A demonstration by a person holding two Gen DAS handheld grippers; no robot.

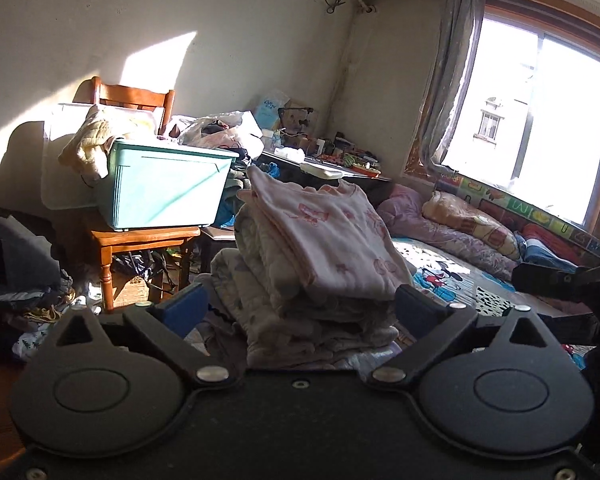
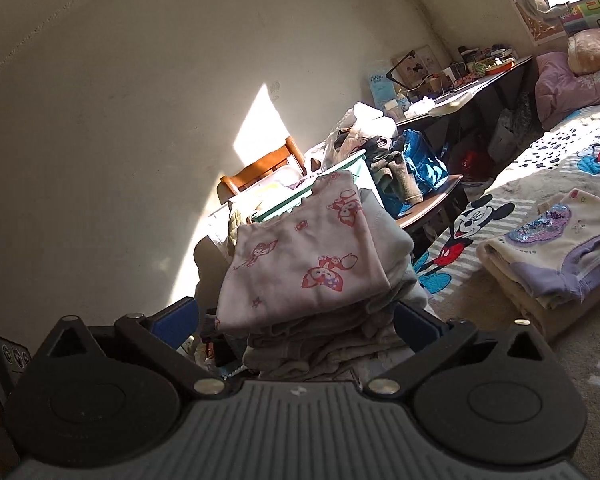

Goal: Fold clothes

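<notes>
Clothes stack [image 1: 320,280], pink printed top uppermost, sits between wide-spread fingers of left gripper [image 1: 300,304] and right gripper [image 2: 296,316]; neither pinches cloth, likely bracing pile; second folded top [image 2: 556,248] on bed [image 2: 500,192]

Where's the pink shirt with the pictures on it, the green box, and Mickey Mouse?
pink shirt [image 2: 300,256], right wrist view, on its printed front.
green box [image 1: 160,192], left wrist view, on its front wall.
Mickey Mouse [image 2: 474,216], right wrist view, on his face.
</notes>
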